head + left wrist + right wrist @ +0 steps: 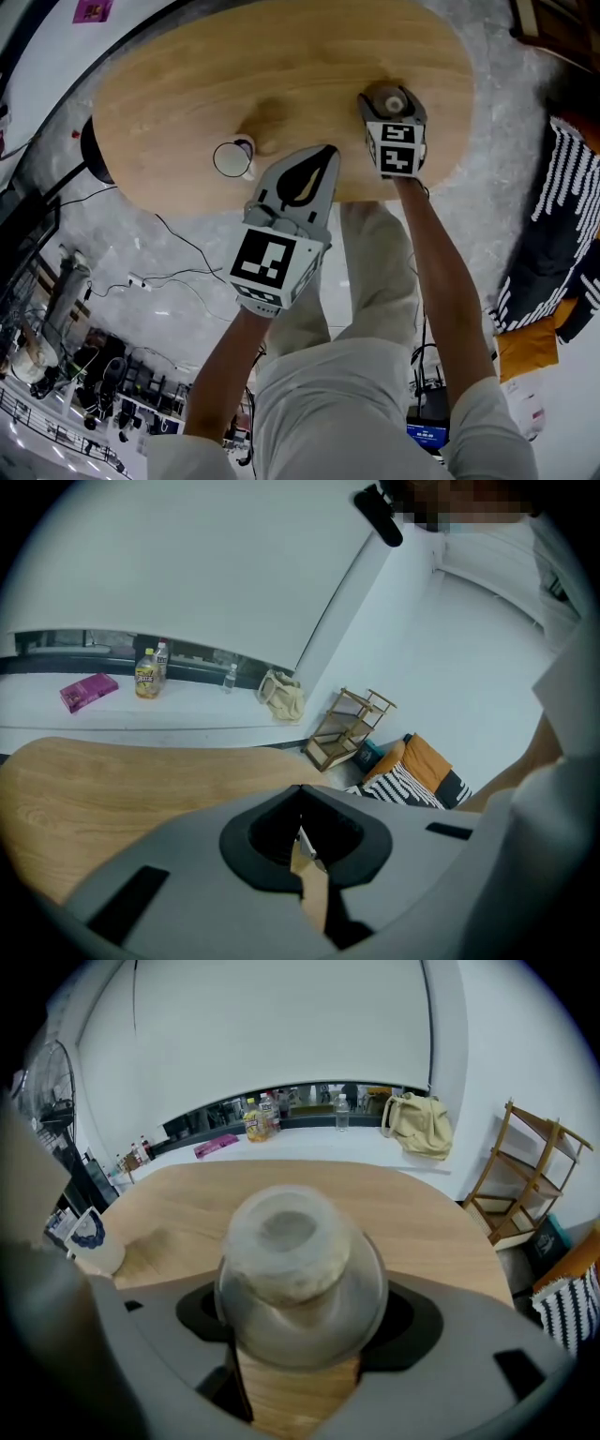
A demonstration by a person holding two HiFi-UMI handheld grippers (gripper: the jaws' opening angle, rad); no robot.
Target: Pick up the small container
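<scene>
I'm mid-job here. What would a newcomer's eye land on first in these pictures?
First, the frosted container gripped between the right gripper's jaws, at the near right side of the wooden table. Next, the left gripper at the table's near edge, its jaws together and empty. A white cup stands just to its left.

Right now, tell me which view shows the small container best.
The right gripper view: the small container fills the centre, gripped between the jaws and seen close up. The head view shows only its top beyond the marker cube. The left gripper view misses it.
</scene>
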